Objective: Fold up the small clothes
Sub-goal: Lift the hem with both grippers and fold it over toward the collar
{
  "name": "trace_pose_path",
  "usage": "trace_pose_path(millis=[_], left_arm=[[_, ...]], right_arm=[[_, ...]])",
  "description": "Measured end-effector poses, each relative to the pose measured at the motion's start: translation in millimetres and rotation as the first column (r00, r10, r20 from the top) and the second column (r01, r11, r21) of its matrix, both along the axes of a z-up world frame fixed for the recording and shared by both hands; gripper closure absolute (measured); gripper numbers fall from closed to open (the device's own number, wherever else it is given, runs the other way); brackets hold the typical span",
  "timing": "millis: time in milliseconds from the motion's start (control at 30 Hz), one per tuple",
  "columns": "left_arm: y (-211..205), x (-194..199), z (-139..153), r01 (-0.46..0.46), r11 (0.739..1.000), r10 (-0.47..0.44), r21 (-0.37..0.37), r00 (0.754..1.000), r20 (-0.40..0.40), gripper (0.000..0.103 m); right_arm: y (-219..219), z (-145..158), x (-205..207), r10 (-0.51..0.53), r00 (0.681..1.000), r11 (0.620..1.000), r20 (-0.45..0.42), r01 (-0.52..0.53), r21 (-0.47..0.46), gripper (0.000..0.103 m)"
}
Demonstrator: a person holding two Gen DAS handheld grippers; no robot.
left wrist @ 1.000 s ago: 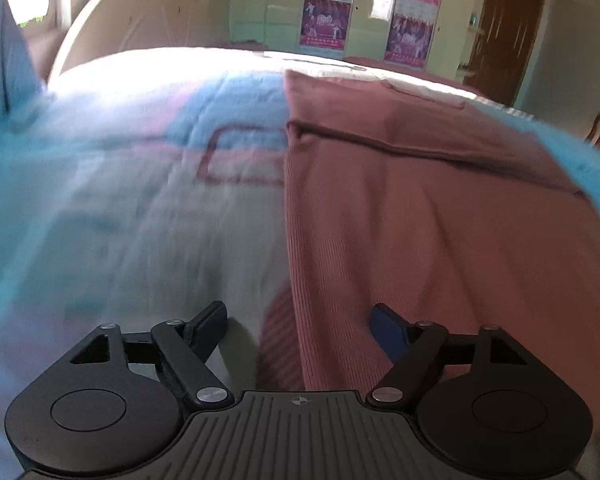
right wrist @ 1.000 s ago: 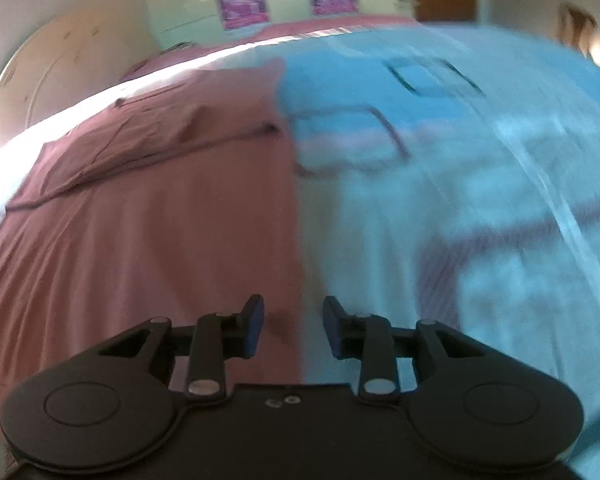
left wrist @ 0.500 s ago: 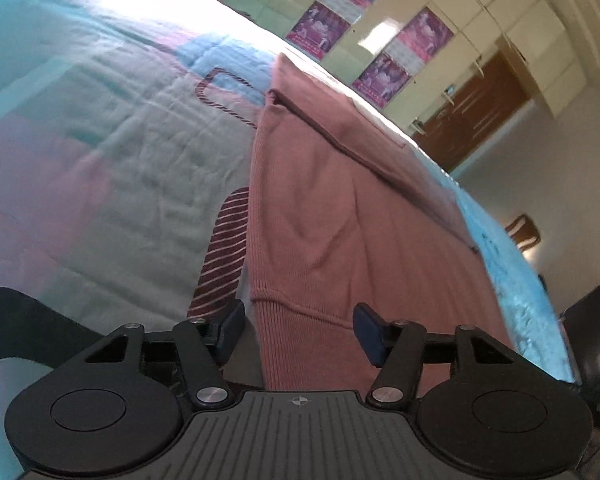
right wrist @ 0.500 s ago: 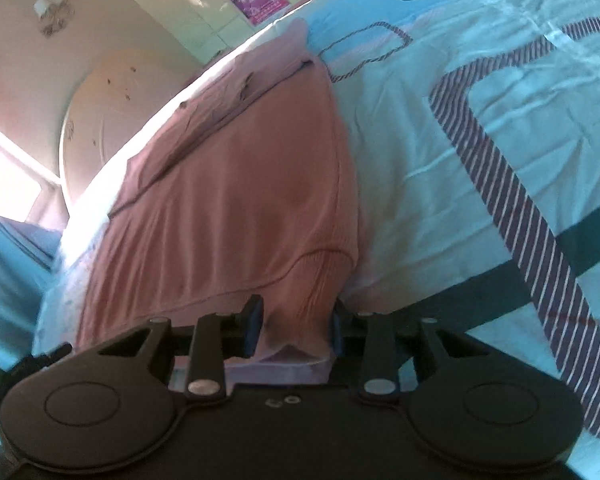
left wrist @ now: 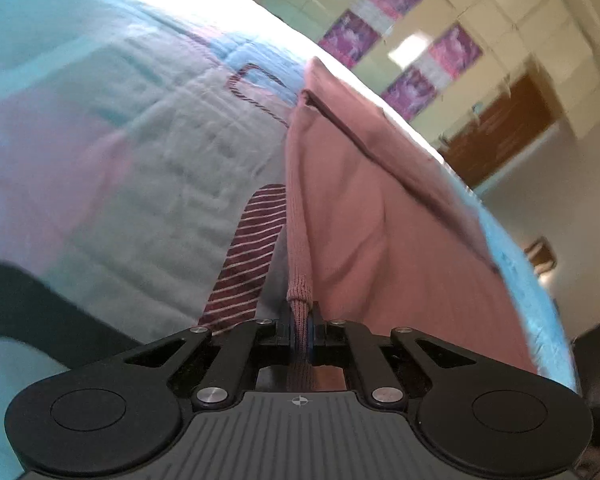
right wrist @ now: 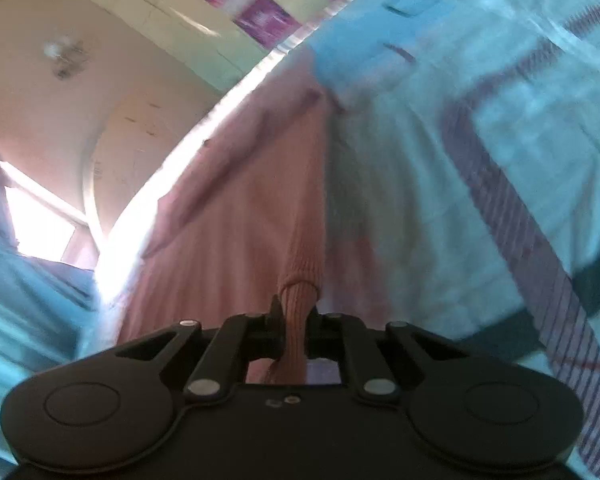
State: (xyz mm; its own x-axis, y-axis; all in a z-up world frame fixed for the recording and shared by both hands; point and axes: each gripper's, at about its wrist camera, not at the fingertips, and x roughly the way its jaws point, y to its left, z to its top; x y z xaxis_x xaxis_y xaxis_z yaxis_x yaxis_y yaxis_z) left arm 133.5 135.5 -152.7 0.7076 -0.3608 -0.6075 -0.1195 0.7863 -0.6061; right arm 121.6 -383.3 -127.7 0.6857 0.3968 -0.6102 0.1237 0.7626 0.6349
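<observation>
A dusty-pink ribbed knit garment point(left wrist: 380, 208) lies spread on the bed. My left gripper point(left wrist: 300, 332) is shut on the ribbed hem at the garment's near left corner, and the cloth bunches into a ridge between the pads. In the right wrist view the same pink garment point(right wrist: 236, 216) runs away from me. My right gripper point(right wrist: 296, 324) is closing its jaws on the near right hem corner, and the pads pinch the fabric. The edge by each grip is lifted off the cover into a raised fold.
The bed carries a pale blue quilted cover point(left wrist: 148, 152) with maroon striped bands point(left wrist: 248, 256). A curved headboard point(right wrist: 140, 136) stands at the bed's far end. Pink posters point(left wrist: 380, 16) hang on the cupboards, next to a brown door point(left wrist: 504, 128).
Both grippers came down to the garment's near hem and closed on it, each at one corner. The views rolled, and the hem corners now stand up in folds.
</observation>
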Motion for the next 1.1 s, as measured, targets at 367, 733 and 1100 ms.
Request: trace_pose_path(millis=[367,733,1100], left_arm=[[7.6,57.1,38.2,-0.076,0.976,0.108,-0.205,0.982,0.153,0.099],[-20.6,268.5,80.7,-0.108,0.979,0.147,-0.171,0.962,0.230,0.099],[-16.7,408.4,49.4,-0.229,0.973,0.232,-0.042,0.966,0.113,0.013]], right_arm=[[0.3,65.7,64.2,0.002,0.988,1.000,0.153,-0.003,0.006,0.096],[-30.1,88.7,260.4,-0.067,0.984,0.997,0.166,0.062,0.037,0.095],[-44.1,40.2,411.0,-0.055,0.995,0.998,0.081,0.054,0.008,0.044]])
